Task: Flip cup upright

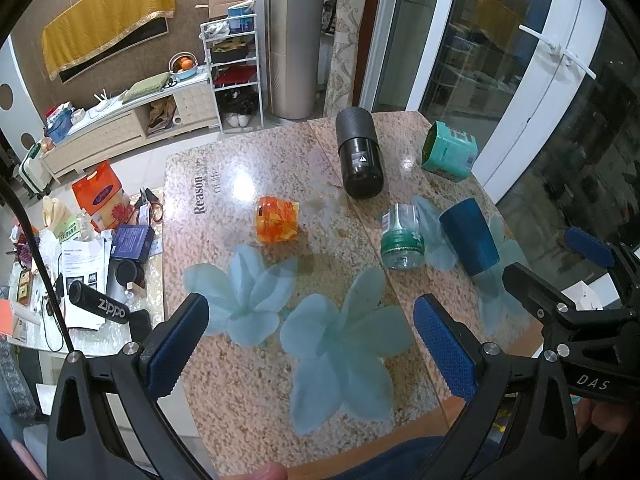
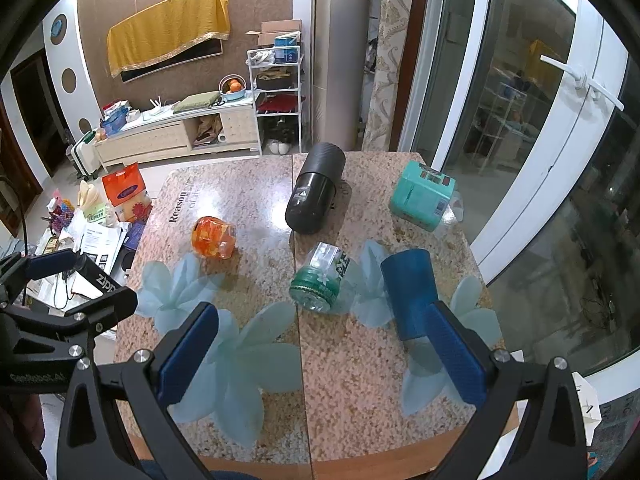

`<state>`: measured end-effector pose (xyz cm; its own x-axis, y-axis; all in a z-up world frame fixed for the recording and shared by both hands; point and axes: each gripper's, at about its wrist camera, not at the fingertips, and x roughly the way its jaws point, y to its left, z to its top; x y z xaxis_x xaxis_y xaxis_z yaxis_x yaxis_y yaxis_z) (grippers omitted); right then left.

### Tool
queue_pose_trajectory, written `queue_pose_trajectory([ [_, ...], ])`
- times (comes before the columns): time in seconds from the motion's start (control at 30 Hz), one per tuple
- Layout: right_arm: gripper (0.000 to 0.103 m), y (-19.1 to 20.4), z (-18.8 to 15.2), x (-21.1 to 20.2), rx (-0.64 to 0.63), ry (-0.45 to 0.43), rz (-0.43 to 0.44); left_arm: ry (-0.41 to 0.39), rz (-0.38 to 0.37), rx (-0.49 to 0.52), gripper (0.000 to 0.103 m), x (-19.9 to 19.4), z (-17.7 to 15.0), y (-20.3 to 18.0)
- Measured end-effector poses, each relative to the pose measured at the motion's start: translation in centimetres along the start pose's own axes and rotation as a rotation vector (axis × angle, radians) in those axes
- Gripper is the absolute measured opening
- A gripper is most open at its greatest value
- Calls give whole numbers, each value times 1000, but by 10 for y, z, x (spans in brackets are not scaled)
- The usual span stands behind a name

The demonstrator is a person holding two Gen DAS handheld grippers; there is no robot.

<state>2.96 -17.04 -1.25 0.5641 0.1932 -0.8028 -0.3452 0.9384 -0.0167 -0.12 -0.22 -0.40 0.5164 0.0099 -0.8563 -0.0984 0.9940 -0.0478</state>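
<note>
Speckled table (image 2: pixel 352 360) carries the blue cup (image 2: pixel 408 292), probably light and rigid, lying beside the right gripper (image 2: pixel 324 360)'s right finger; both grippers gape, left gripper (image 1: pixel 316 344) too; grasp its sides.

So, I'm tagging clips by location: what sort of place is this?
Most likely a home living room: a low TV-style cabinet with a fruit bowl, a shoe rack, and glass balcony doors beside the table.

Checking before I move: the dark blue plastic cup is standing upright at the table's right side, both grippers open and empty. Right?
Not quite. The dark blue plastic cup lies on its side, as the right wrist view shows. It is at the table's right side, and the left gripper and right gripper are open and empty.
</note>
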Motion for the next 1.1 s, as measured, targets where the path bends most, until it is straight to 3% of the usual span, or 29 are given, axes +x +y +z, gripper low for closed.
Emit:
queue_pose_trajectory([
  [0.73, 103, 7, 1, 5, -13, 19, 16, 13, -11, 10, 103, -3, -1, 9],
  [1.1, 103, 13, 5, 12, -10, 47, 80, 79, 30, 100, 103, 11, 6, 24],
])
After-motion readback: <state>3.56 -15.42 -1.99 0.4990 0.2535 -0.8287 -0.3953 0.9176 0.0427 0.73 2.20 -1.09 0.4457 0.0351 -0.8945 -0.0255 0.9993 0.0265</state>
